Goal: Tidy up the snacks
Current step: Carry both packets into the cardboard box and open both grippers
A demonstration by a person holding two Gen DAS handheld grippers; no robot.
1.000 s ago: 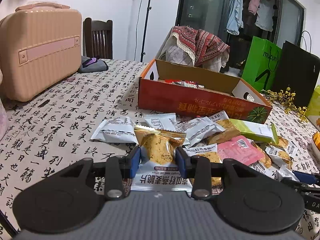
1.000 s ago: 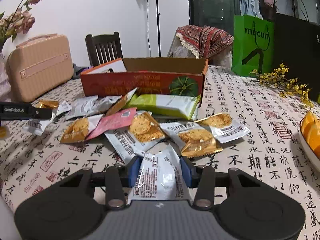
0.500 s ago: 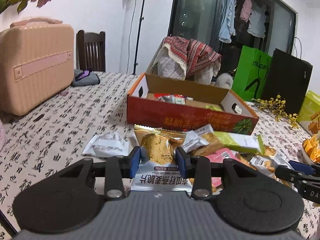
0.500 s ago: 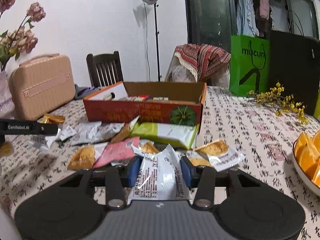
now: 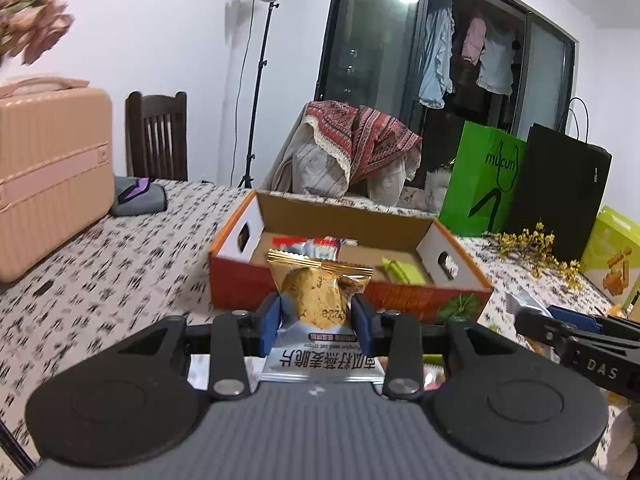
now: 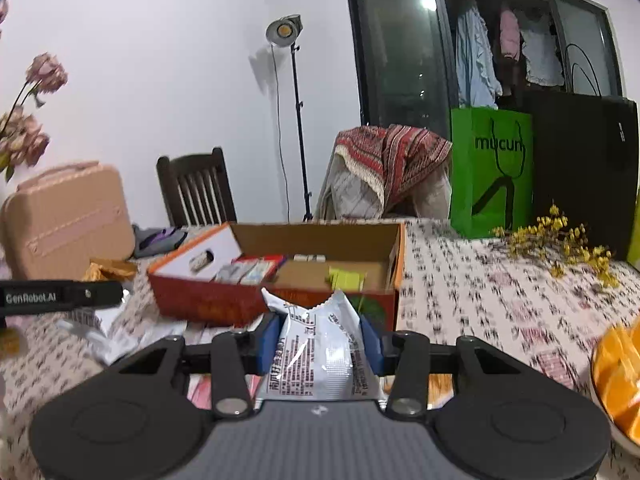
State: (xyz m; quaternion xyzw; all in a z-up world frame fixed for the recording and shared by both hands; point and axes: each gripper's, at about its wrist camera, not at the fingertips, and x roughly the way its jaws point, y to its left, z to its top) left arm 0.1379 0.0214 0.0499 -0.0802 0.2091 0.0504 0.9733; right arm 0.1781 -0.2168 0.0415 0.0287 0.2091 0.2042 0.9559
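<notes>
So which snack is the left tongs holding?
Find the orange cardboard box on the table. In front of it, the left tongs pinch a snack packet. Its gold-edged top and round golden crisp picture set it apart from the plain silver packet opposite.

Left wrist view: mounted behind the left gripper point(image 5: 316, 316), looking forward along its fingers and slightly downward over the table point(image 5: 100, 272); cardboard box point(image 5: 344, 276) near, straight ahead, seen from its long side

Right wrist view: same mounting behind the right gripper point(image 6: 320, 338), facing the same way from further right; box point(image 6: 276, 272) ahead and a little left

Shared: box, pink case point(image 5: 48, 176), chair point(image 6: 196, 188), lamp stand point(image 5: 256, 80), green bag point(image 6: 492, 172), yellow flowers point(image 5: 536, 248); each view catches the other gripper at its edge
</notes>
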